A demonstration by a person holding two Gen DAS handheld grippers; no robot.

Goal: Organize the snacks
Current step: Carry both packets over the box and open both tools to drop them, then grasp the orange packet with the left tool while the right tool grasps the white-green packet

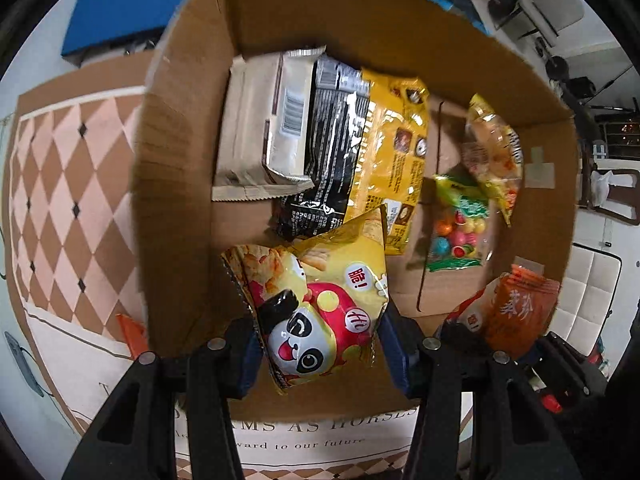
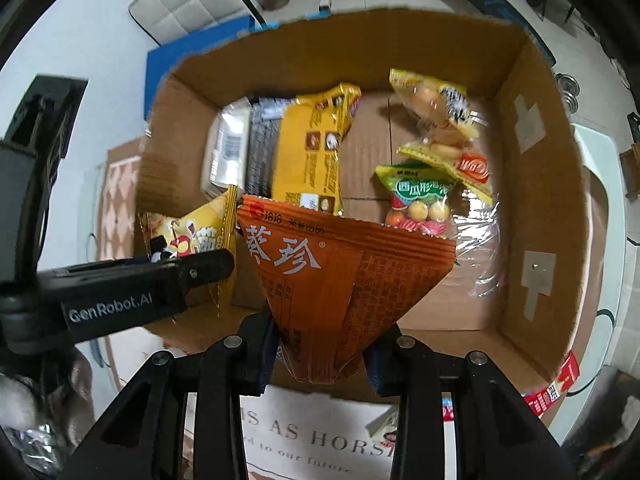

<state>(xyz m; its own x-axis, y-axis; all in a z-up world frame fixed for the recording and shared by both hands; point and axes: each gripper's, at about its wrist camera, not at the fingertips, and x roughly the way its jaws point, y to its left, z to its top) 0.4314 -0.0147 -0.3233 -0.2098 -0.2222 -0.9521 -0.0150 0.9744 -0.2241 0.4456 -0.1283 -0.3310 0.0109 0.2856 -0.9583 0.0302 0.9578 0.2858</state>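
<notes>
My left gripper (image 1: 320, 356) is shut on a yellow panda chip bag (image 1: 316, 304) and holds it over the near left of an open cardboard box (image 1: 176, 184). My right gripper (image 2: 320, 352) is shut on an orange seed packet (image 2: 340, 280) over the box's near edge (image 2: 560, 240). The orange packet also shows in the left wrist view (image 1: 516, 312); the panda bag (image 2: 192, 236) and left gripper (image 2: 160, 280) show in the right wrist view. Inside the box lie a beige pack (image 1: 256, 128), a black bag (image 1: 328, 152), a yellow bag (image 1: 392, 144), a candy-ball bag (image 1: 460, 224) and a clear yellow snack bag (image 1: 496, 152).
The box stands on a table with a printed cloth (image 1: 72, 184) in brown diamonds and lettering. A red snack packet (image 2: 552, 388) lies outside the box's right corner. A blue board (image 1: 128, 4) lies behind the box. Chairs (image 1: 548, 4) and room clutter lie beyond.
</notes>
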